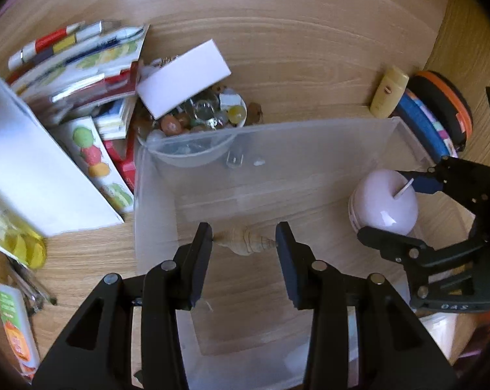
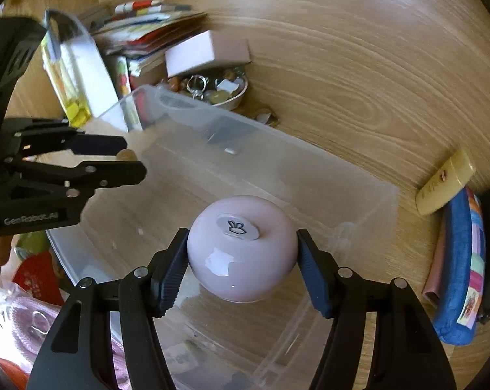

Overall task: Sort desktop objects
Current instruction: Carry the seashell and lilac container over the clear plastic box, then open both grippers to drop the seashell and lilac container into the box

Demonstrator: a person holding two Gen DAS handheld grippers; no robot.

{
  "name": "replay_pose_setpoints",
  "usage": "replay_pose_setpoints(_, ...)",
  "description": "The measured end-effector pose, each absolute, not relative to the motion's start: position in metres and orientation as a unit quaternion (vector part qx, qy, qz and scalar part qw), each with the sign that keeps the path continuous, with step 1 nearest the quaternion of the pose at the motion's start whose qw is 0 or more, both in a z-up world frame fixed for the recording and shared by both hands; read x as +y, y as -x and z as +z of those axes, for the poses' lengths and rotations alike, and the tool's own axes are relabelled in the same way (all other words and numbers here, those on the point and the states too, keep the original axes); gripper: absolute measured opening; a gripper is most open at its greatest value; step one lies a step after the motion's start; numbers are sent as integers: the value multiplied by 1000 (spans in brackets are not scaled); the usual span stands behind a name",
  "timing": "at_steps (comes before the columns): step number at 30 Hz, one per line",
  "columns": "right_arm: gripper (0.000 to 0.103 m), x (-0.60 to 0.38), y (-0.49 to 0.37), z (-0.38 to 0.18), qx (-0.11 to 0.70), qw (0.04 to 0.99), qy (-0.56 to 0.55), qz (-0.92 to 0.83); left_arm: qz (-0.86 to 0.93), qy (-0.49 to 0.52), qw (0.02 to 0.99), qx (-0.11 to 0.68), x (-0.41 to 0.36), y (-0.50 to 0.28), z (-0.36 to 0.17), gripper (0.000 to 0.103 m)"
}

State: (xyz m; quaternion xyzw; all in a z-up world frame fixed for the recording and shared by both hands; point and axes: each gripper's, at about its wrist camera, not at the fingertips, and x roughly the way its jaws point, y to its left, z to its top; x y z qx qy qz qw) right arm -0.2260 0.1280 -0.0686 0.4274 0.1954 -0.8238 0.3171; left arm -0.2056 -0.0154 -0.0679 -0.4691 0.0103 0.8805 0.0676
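- My left tool (image 1: 244, 239) pinched one spiral shell (image 1: 246, 240); my right tool (image 2: 242, 253) clamped one lilac apple-shaped candle (image 2: 241, 247), both above the single clear bin (image 1: 310, 149) on the desk (image 1: 293, 48).
- I judged it best to lower each inside the walls before releasing.
- One trinket bowl (image 1: 192, 157) stood behind.
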Motion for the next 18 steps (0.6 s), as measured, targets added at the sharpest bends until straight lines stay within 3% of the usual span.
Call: replay_pose_setpoints(18, 63, 123, 213, -57, 215, 303, -397, -839, 886, 458, 66, 36, -7, 198, -62, 43)
